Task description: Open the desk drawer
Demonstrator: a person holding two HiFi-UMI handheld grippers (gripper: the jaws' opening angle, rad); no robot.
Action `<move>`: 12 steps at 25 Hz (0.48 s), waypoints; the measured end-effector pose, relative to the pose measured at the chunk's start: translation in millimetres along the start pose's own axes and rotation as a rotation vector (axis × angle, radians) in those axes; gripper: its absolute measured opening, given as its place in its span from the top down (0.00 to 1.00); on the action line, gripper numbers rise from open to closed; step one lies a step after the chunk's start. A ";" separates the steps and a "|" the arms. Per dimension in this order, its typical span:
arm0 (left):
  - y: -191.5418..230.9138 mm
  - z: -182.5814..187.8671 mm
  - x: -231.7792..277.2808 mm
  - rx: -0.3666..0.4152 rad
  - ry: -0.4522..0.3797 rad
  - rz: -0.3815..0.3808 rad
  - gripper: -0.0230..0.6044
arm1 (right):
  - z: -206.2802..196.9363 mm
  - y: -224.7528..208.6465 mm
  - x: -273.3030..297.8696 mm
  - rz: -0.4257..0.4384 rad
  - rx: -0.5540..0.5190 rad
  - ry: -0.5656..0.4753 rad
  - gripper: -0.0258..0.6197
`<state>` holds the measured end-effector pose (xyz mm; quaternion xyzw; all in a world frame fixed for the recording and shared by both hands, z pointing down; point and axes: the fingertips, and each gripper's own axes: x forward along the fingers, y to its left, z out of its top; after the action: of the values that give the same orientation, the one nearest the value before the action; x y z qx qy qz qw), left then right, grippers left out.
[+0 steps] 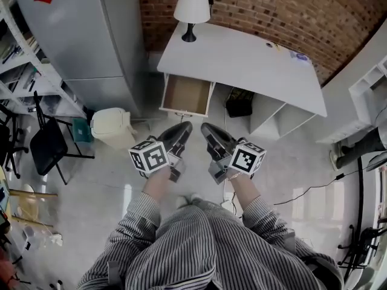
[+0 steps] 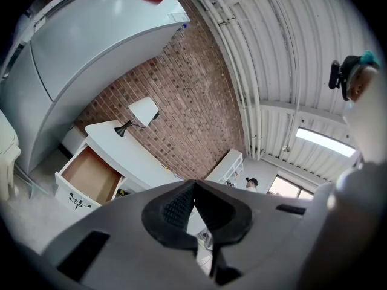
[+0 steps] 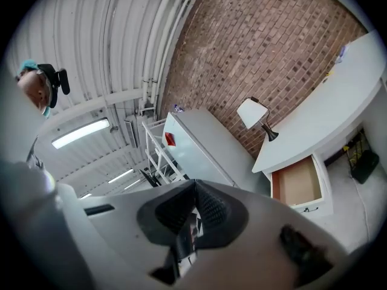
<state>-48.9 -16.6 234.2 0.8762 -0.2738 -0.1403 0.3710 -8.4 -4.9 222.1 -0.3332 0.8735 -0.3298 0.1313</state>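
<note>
My left fingers (image 1: 176,135) and right fingers (image 1: 215,136) are pinched together, empty. The drawer (image 1: 186,94) stands pulled out under the counter (image 1: 242,59), well ahead. It is probably light and stiff, best gripped by its front handle (image 2: 75,201).

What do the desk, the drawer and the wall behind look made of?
Desk: probably painted or laminated board. It is smooth matte white with no grain showing.
Drawer: the inside is bare tan-brown, likely unfinished wood or fibreboard. The front is white like the desk.
Wall: red-brown brick, rough, with pale mortar lines between the courses.
</note>
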 end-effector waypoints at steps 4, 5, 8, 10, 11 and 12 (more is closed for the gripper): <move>-11.3 -3.2 8.0 0.052 0.022 0.014 0.94 | 8.9 1.0 -10.2 0.005 -0.018 -0.003 0.93; -12.8 -2.9 7.9 0.079 0.030 0.033 0.94 | 9.9 0.7 -12.5 0.002 -0.026 0.007 0.93; -18.2 -0.4 5.6 0.129 0.032 0.077 0.94 | 7.2 -4.7 -18.8 -0.032 -0.082 0.067 0.93; -21.6 1.1 6.5 0.133 0.022 0.094 0.94 | 8.2 -10.6 -21.6 -0.057 -0.113 0.091 0.93; -23.0 -0.4 7.3 0.131 0.022 0.098 0.94 | 8.6 -13.5 -23.2 -0.070 -0.121 0.100 0.93; -24.1 -3.8 8.4 0.128 0.029 0.098 0.94 | 8.6 -16.4 -25.0 -0.085 -0.124 0.109 0.93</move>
<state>-31.4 -5.5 218.9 0.8855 -0.3196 -0.0917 0.3247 22.2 -1.6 226.8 -0.3589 0.8831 -0.2981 0.0489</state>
